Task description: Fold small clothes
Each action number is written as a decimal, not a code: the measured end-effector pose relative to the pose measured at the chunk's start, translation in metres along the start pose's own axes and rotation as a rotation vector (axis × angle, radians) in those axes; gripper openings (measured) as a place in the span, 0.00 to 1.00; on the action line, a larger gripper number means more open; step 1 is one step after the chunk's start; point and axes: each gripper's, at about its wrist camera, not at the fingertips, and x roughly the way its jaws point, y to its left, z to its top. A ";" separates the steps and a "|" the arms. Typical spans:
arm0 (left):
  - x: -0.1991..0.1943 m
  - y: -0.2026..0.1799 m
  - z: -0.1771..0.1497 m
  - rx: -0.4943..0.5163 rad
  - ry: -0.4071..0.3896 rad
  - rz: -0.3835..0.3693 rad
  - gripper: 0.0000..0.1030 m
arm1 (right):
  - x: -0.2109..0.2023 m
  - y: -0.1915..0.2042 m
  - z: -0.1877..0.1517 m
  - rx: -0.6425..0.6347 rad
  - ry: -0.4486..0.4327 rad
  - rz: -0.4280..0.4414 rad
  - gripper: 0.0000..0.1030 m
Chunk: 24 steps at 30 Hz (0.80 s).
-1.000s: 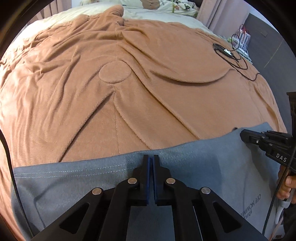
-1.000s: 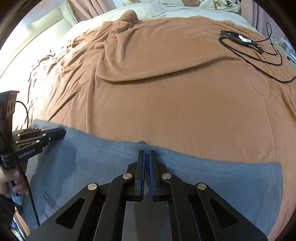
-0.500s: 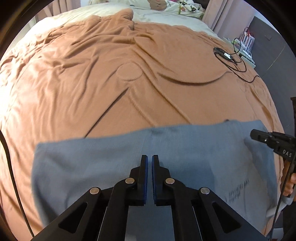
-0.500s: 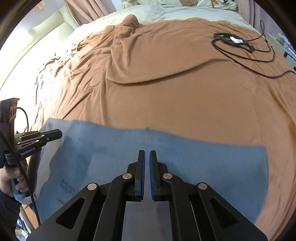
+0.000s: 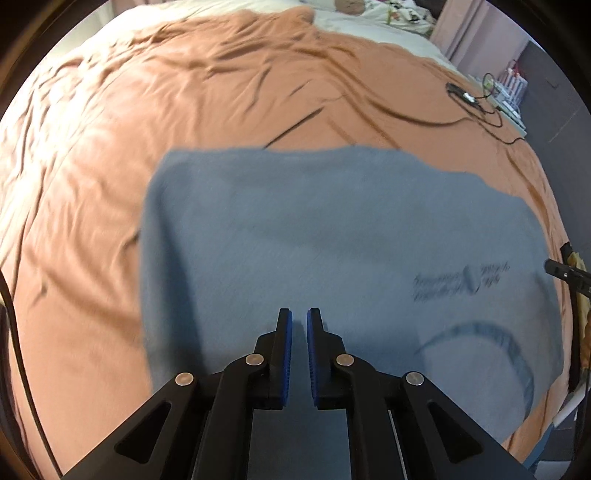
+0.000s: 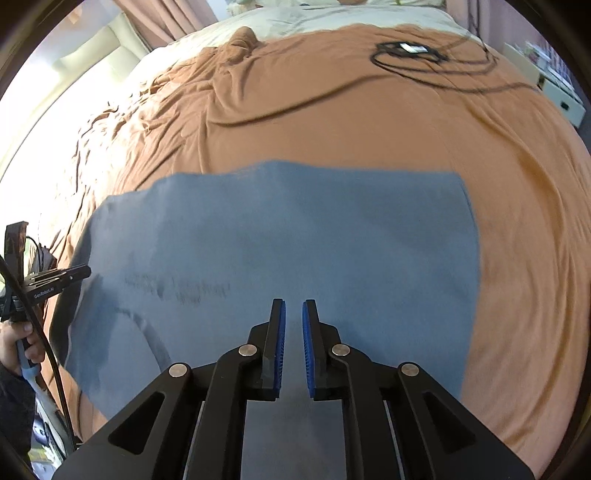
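Note:
A blue-grey garment (image 5: 314, 229) lies spread flat on the brown blanket (image 5: 184, 92), its dark print (image 5: 461, 280) and neckline (image 5: 491, 336) at the lower right of the left wrist view. My left gripper (image 5: 299, 314) hovers above the garment's near part; its jaws are opening and nothing is between them. In the right wrist view the same garment (image 6: 314, 229) fills the middle. My right gripper (image 6: 293, 304) hangs over it, jaws also opening and empty. The left gripper (image 6: 62, 277) shows at that view's left edge, held by a hand (image 6: 22, 343).
A black cable with a small device (image 6: 406, 50) lies on the blanket at the far right. Pillows (image 5: 369, 11) sit at the head of the bed. A shelf with items (image 5: 509, 88) and a white nightstand (image 6: 561, 96) stand beside the bed's right side.
Both grippers have drawn back from the garment's far edge and risen a little. Their jaws have parted slightly. Far more of the garment shows now, lying on the blanket.

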 end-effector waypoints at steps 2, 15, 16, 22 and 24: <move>-0.002 0.012 -0.013 -0.024 0.020 -0.020 0.08 | -0.006 -0.007 -0.011 0.008 0.004 -0.013 0.06; -0.038 0.072 -0.055 -0.104 -0.006 0.162 0.08 | -0.057 -0.055 -0.062 0.144 -0.007 -0.133 0.06; -0.043 0.073 -0.059 -0.104 -0.013 0.161 0.09 | -0.061 -0.055 -0.065 0.149 -0.013 -0.132 0.06; -0.069 0.072 -0.074 -0.118 -0.063 0.135 0.09 | -0.089 -0.048 -0.090 0.156 -0.057 -0.104 0.06; -0.076 0.066 -0.078 -0.111 -0.080 0.116 0.08 | -0.095 -0.045 -0.101 0.141 -0.064 -0.101 0.06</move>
